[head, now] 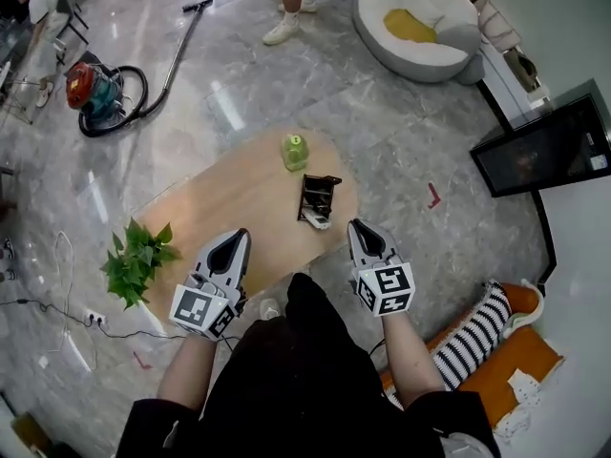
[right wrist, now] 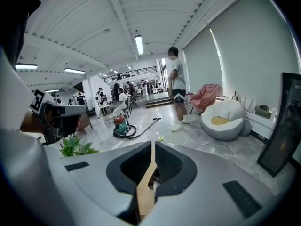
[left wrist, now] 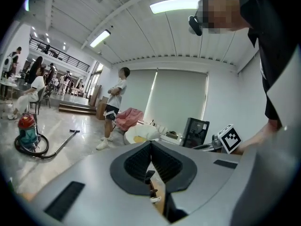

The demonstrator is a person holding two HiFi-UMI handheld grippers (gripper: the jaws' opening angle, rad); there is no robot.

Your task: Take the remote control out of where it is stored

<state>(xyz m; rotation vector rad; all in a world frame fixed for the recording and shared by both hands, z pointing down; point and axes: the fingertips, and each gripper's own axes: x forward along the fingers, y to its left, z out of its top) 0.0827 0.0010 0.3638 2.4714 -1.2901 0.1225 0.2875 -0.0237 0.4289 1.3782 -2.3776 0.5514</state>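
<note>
**Grippers.** The left gripper (head: 240, 236) is clenched: in the left gripper view its jaws meet at the tips with nothing between them. The right gripper (head: 356, 225) is also clenched and empty. In the right gripper view only a thin slit remains between its jaws, and the table top shows through it. Both grippers are held over the near edge of the table (head: 220, 208), the left one near the near-left part and the right one at the near-right corner. Neither touches anything on the table.

**Task item.** The remote control (head: 320, 221) is in its black holder (head: 318, 198), which stands on the right part of the table. The light-coloured end of the remote control shows at the near end of the holder. The holder is just beyond and to the left of the right gripper's tips and apart from them.

**Surroundings.**
- A green bottle (head: 294, 152) stands upright on the table, beyond the holder.
- A green plant (head: 139, 260) stands on the floor to the left of the table's near end.
- A vacuum cleaner (head: 94, 92) lies on the floor at the far left.
- A white beanbag chair (head: 425, 29) sits at the far right, with a standing person (head: 289, 12) near it.
- A dark screen (head: 542, 147) stands at the right.
- A striped cushion (head: 480, 324) lies on an orange sofa (head: 520, 351) at the near right.
</note>
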